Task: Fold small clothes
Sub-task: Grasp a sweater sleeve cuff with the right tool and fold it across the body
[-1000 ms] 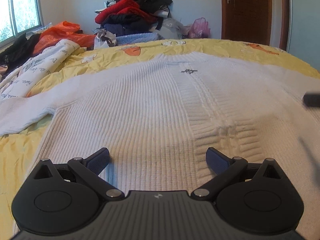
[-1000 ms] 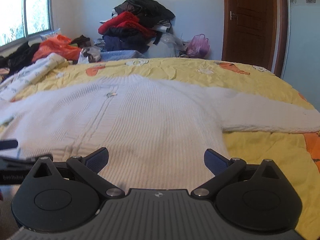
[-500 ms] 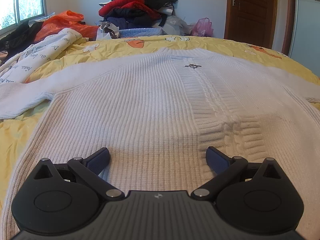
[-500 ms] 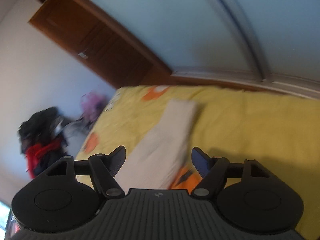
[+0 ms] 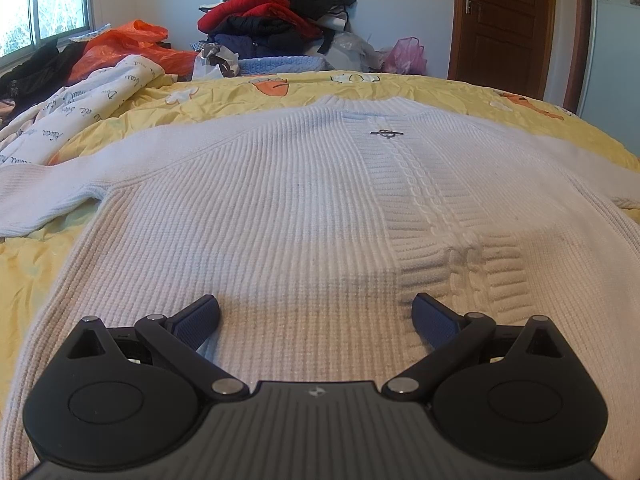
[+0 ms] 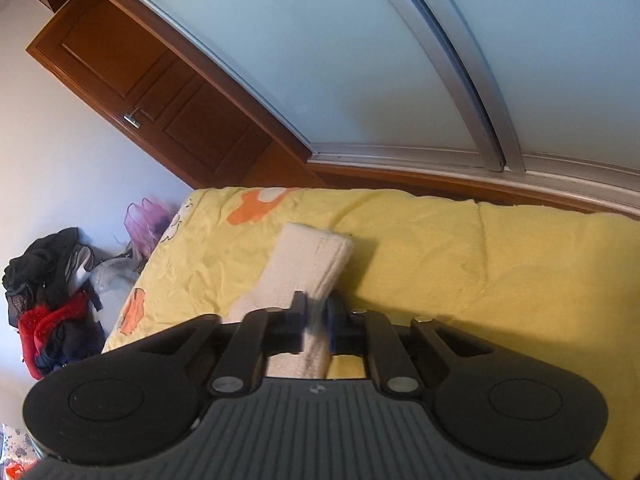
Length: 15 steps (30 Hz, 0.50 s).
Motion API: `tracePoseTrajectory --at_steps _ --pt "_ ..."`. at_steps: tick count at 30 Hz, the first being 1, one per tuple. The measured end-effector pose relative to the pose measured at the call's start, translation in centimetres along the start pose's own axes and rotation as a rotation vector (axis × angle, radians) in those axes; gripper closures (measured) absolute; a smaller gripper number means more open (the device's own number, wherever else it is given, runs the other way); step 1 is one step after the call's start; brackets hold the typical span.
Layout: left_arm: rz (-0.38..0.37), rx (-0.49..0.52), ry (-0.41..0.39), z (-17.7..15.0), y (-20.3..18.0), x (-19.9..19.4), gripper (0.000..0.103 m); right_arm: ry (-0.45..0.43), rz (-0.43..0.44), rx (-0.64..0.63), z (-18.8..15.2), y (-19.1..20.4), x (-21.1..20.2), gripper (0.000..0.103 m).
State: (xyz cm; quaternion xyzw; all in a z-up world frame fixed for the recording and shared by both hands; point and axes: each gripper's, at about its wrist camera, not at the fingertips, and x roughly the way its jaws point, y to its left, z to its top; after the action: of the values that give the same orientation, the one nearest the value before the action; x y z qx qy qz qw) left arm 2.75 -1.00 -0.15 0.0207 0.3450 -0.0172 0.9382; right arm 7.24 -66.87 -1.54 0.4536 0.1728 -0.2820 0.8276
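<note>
Left wrist view: the left gripper (image 5: 316,312) hovers low over the hem end of a white knit sweater (image 5: 280,208), its 2 blue-padded fingers (image 5: 198,320) spread wide with nothing between them. The sweater lies flat, front up, on a yellow bedspread (image 5: 32,272), with a cable-knit band running up the middle to a small metal emblem (image 5: 386,133) below the collar; 1 sleeve trails off to the left. Beyond the bed's far edge lie a printed white quilt (image 5: 80,100), an orange bag (image 5: 128,40), a heap of red and dark clothes (image 5: 272,12) and a brown door (image 5: 504,20). Right wrist view, rolled sideways: the right gripper (image 6: 316,320) is clamped on the edge of the sweater's sleeve (image 6: 304,264), near its cuff, which rests on the bedspread below sliding frosted-glass panels (image 6: 320,60).
</note>
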Motion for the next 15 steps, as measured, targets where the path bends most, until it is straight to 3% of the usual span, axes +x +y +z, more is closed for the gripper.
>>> tracePoseTrajectory --at_steps 2,5,9,13,15 --pt "0.001 0.000 0.000 0.0 0.0 0.0 0.000 -0.029 0.043 -0.017 -0.3 1.6 -1.1 0.091" --pt "-0.004 -0.003 -0.001 0.0 -0.1 0.0 0.000 -0.041 0.168 -0.150 -2.0 6.5 -4.1 0.091" --pt "-0.011 -0.010 -0.004 0.1 0.0 0.1 0.000 -0.003 0.376 -0.380 -7.5 15.4 -8.2 0.091" --pt "-0.018 -0.017 -0.007 0.1 0.3 0.1 0.000 0.166 0.614 -0.513 -17.0 23.2 -10.0 0.091" --pt "-0.020 -0.018 -0.008 0.1 0.3 0.1 0.000 0.270 0.666 -0.568 -22.4 26.1 -9.5 0.091"
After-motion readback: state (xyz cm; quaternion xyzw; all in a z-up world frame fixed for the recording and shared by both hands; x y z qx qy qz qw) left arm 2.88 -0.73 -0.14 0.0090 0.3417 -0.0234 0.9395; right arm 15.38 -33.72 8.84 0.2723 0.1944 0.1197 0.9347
